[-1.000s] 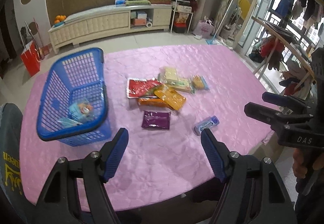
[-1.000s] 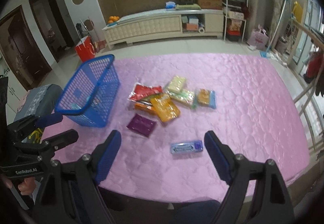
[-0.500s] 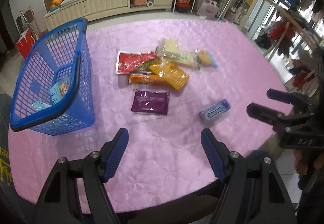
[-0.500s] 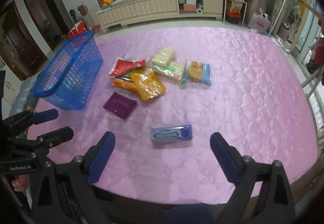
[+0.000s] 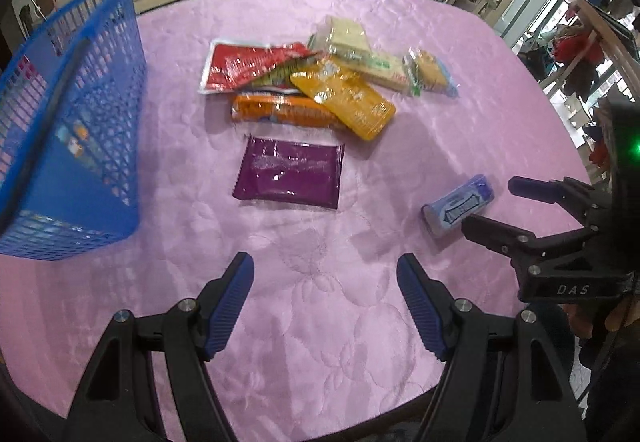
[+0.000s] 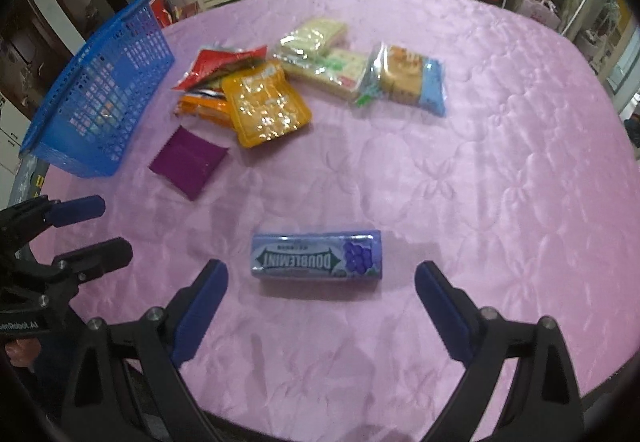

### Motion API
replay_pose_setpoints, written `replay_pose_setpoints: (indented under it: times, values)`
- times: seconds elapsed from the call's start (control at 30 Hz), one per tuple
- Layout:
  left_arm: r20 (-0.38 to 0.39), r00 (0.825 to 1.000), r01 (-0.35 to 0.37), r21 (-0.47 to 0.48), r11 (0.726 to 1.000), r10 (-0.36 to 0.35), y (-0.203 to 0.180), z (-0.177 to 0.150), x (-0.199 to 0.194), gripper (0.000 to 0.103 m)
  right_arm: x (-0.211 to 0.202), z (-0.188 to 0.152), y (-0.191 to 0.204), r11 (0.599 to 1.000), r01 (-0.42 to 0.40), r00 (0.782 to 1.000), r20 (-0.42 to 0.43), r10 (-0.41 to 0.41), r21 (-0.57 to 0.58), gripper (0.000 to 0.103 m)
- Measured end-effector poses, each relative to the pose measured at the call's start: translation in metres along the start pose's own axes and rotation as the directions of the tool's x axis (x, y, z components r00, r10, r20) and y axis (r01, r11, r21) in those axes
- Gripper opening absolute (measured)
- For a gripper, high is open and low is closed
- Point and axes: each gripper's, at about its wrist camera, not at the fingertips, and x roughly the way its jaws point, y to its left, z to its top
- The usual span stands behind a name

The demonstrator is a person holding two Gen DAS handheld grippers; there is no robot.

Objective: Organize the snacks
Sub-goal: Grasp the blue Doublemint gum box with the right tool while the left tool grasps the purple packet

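The right gripper (image 6: 320, 292) hangs with fingers spread wide and empty, the gum pack (image 6: 317, 255) just ahead between them. The left gripper (image 5: 325, 284) gapes empty. Farther off lie a purple packet (image 5: 289, 172), piled snacks (image 5: 320, 82) and a blue basket (image 5: 72, 114) on the pink table (image 5: 320, 322).

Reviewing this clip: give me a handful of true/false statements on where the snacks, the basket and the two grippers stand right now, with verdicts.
1. The gum pack lies flat on the pink cloth, apart from the snack pile. True.
2. The right gripper is clamped on the gum pack. False: its fingers stand wide on either side, not touching it.
3. The blue basket sits to the left of the pile in both views. True.
4. The purple packet lies on top of the orange-yellow pouch. False: it lies alone on the cloth, nearer the cameras.
5. The left gripper holds a snack. False: it is open over bare cloth.
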Motion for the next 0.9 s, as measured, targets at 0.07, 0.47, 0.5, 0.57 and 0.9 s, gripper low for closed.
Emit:
replay_pose_setpoints:
  times: [0.07,0.47,0.5,0.57,0.9]
  values:
    - [-0.011,1.000,-0.001,0.001,1.000,0.001,0.001,0.000,0.006,0.072,0.009,0.001,-0.002,1.000,-0.009,1.000,-0.018,0.009,-0.008,0.097]
    - [-0.026,1.000,-0.014,0.024,1.000,0.015,0.006,0.000,0.017,0.072,0.038,0.005,0.012,0.996,0.028,0.998,-0.058,-0.033,-0.086,0.097]
    - [-0.023,1.000,-0.013,0.025,1.000,0.014,0.008,0.001,0.016,0.072,0.039,0.006,0.014,0.995,0.036,0.997,-0.061,-0.042,-0.090,0.097]
    - [-0.012,1.000,-0.017,0.028,0.999,0.018,0.009,0.001,0.013,0.072,0.041,0.005,0.016,0.994,0.051,0.997,-0.060,-0.057,-0.099,0.097]
    - [-0.009,0.999,-0.037,0.075,0.996,0.038,0.017,0.013,0.012,0.072,0.041,0.002,0.032,0.993,0.118,0.993,0.023,-0.117,-0.026,0.085]
